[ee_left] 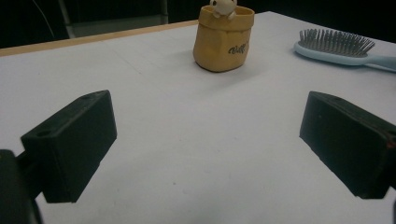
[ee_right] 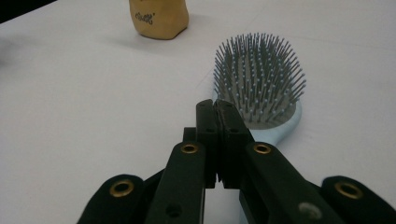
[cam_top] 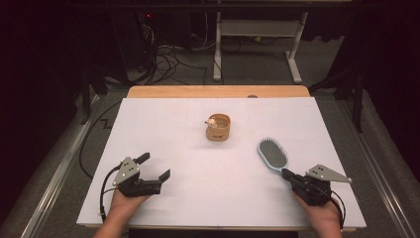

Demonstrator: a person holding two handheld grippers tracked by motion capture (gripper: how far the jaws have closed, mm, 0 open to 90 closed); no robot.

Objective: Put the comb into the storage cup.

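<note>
Right gripper (cam_top: 288, 174) clamped tight on the brush (cam_top: 272, 154) handle; lift it level, bristles up, clear of the cup (cam_top: 218, 127). Left gripper (cam_top: 154, 166) gapes empty.

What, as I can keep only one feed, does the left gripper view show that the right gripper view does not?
Left gripper view adds: the left gripper with jaws wide apart, a small figure atop the yellow pot, and the wooden edge of the table. Right gripper view adds: the right gripper with jaws shut above the hairbrush handle. Shared: pot, hairbrush, white table.
</note>
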